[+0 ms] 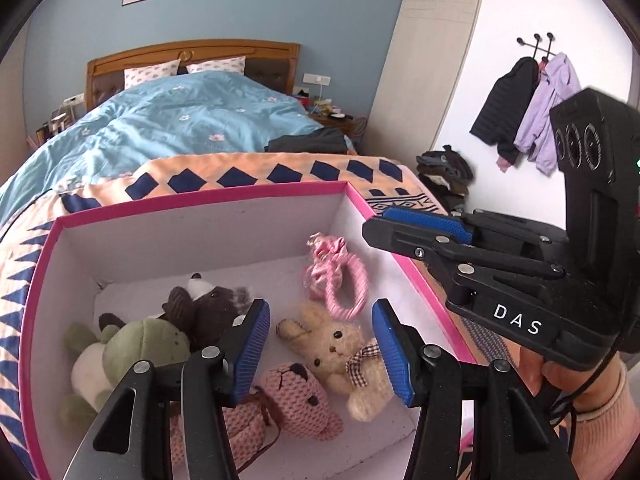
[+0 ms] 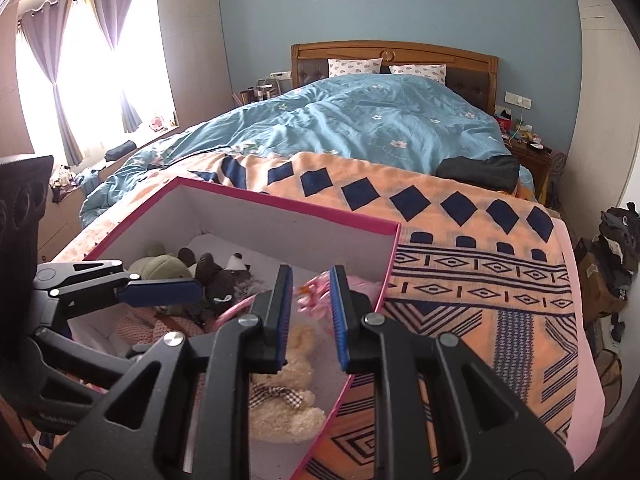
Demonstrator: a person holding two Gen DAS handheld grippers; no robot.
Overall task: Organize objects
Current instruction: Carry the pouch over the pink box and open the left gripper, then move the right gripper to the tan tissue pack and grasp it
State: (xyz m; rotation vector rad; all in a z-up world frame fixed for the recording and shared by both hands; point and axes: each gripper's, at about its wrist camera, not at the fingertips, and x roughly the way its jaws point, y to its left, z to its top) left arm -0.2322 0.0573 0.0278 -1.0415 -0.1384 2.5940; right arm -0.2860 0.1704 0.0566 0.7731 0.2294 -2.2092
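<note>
A pink-rimmed box [image 1: 200, 200] [image 2: 288, 210] with white walls sits on the patterned blanket. Inside lie a cream bunny [image 1: 340, 352] [image 2: 290, 400], a pink knitted bear [image 1: 296, 396], a green frog plush [image 1: 140, 344], a dark brown plush [image 1: 208, 304] and pink striped hair bands [image 1: 340, 280]. My left gripper [image 1: 320, 306] hangs open inside the box over the bunny; its pads touch nothing. One of its fingers [image 2: 160, 292] shows in the right wrist view. My right gripper [image 2: 312, 272] [image 1: 378, 226] hovers over the box's right rim, shut with nothing visibly held.
The box rests on an orange and navy blanket [image 2: 460, 248] at the foot of a bed with a blue duvet [image 2: 380, 128]. Dark clothing [image 2: 478, 170] lies on the bed. Coats [image 1: 528, 108] hang on the right wall above a clothes pile [image 1: 444, 172].
</note>
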